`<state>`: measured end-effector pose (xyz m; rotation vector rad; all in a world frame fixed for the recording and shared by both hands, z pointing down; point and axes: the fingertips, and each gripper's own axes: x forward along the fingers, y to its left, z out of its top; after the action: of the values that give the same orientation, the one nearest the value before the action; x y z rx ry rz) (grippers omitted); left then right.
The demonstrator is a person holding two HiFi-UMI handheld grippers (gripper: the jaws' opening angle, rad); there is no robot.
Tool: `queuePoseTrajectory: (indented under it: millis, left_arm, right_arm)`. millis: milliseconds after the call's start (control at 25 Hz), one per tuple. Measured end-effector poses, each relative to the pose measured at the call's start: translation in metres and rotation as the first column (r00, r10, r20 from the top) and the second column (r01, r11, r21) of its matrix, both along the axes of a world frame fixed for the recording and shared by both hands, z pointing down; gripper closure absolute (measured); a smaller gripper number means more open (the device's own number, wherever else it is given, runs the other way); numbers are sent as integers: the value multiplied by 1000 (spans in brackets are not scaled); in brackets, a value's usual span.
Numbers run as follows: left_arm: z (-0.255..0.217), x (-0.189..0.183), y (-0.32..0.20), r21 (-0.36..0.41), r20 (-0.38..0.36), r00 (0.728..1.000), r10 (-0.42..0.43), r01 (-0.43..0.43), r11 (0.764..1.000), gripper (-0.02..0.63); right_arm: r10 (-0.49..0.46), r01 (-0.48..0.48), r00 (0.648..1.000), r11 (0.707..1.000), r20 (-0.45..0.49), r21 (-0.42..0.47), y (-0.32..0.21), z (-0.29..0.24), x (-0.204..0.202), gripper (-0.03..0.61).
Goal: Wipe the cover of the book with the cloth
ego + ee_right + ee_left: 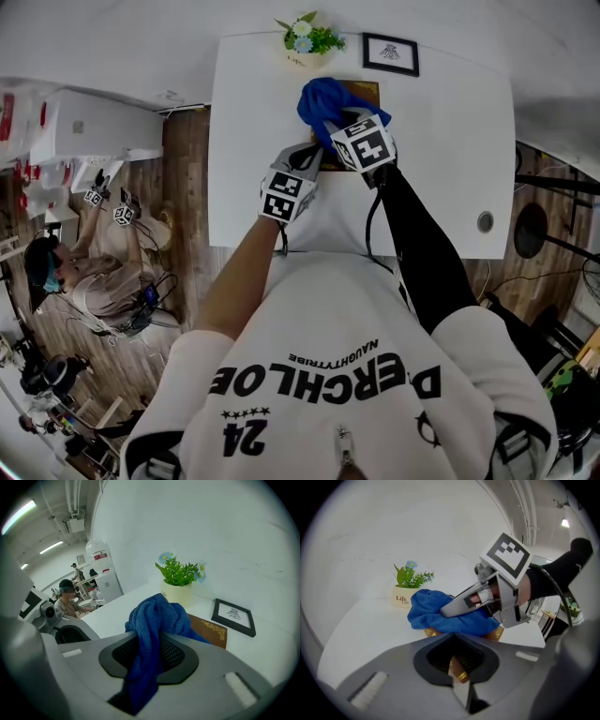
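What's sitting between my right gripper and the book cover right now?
The blue cloth: the right gripper's jaws are shut on it, and it lies bunched on the brown book. The right gripper view shows this best.

Deep blue terry cloth (323, 101) far centre, on a brown hardcover book (211, 629) with gold scrollwork corners. Plain white table (450, 141). Cream ceramic pot (177, 595) far left: green leaves, pale blue flowers. Black-framed white picture (233, 616) far right. Grey left gripper (458, 670) and grey right gripper (145, 667): black-and-white square markers.
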<state>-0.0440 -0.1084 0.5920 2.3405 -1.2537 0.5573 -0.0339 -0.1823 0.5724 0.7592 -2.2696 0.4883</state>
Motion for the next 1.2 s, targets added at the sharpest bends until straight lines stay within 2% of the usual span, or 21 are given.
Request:
queuePoseTrajectory:
  millis: [280,720,1040,1120,1200]
  left_arm:
    - [0,-1,-1,6,-7,1000,-7,7,1000,555]
    - [0,-1,-1,8,-7,1000,-12,12,1000,555]
    - [1,-1,-1,6,6,1000,-3,3,1000,555]
    - [1,-1,0,10,7,1000,-4,4,1000,555]
    - [1,-1,0,13,10,1000,-4,4,1000,555]
  right_arm:
    - [138,-138,990,990,-24,28,-17,2,29,483]
    - [266,-261,963,961,-42,96,-29,1,80,483]
    - [424,-409,901,901,-93,146,-33,0,114,483]
    - [434,-419,896,896,-93,146,-34,-2,119,483]
    - [407,-392,911,904,-63,168,-33,-11,115,482]
